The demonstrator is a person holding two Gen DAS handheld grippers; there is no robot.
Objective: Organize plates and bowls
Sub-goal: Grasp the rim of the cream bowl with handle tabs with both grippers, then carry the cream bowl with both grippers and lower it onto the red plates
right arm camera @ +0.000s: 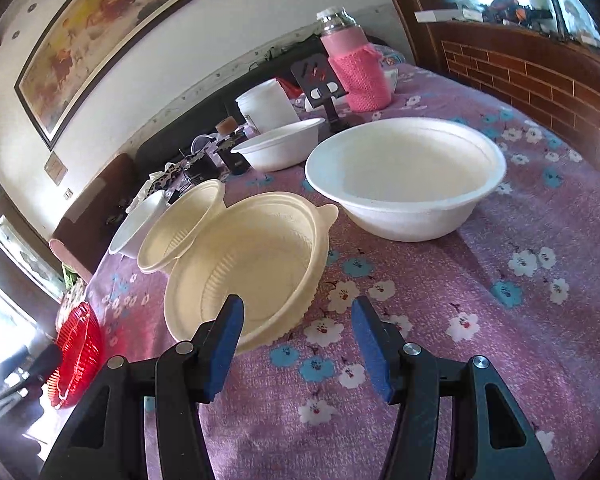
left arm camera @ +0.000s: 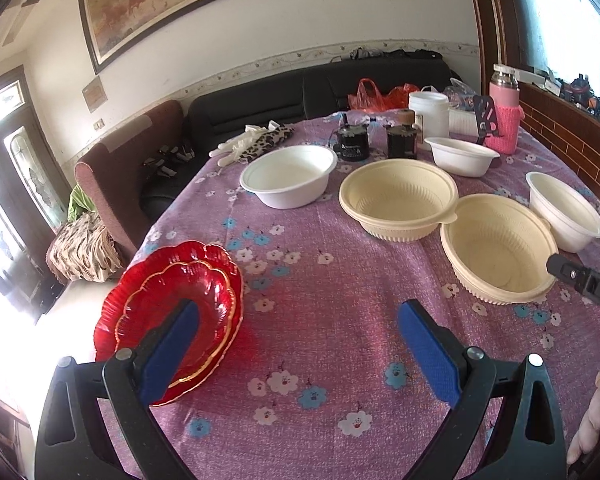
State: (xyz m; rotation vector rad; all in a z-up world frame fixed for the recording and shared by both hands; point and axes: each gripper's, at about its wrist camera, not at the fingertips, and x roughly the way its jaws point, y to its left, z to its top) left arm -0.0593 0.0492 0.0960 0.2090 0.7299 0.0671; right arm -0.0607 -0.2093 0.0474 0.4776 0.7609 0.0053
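Two red glass plates [left arm camera: 172, 308] are stacked at the table's left edge; they also show in the right wrist view [right arm camera: 76, 360]. My left gripper [left arm camera: 300, 320] is open and empty, its left finger over the red stack. Two cream bowls [left arm camera: 400, 204] [left arm camera: 500, 248] touch at mid-table. White bowls stand around them [left arm camera: 292, 176] [left arm camera: 460, 156] [left arm camera: 564, 208]. My right gripper [right arm camera: 298, 320] is open and empty, its left finger over the near cream bowl's [right arm camera: 252, 264] front rim. A large white bowl [right arm camera: 404, 176] sits just beyond it. The right gripper's tip shows in the left wrist view [left arm camera: 580, 280].
The table wears a purple floral cloth [left arm camera: 320, 360]. At its far end stand a pink flask [left arm camera: 504, 112], a white tub [left arm camera: 428, 112], two dark jars [left arm camera: 352, 144], a black phone stand [right arm camera: 320, 76] and gloves [left arm camera: 252, 140]. A sofa and armchair [left arm camera: 112, 168] lie beyond.
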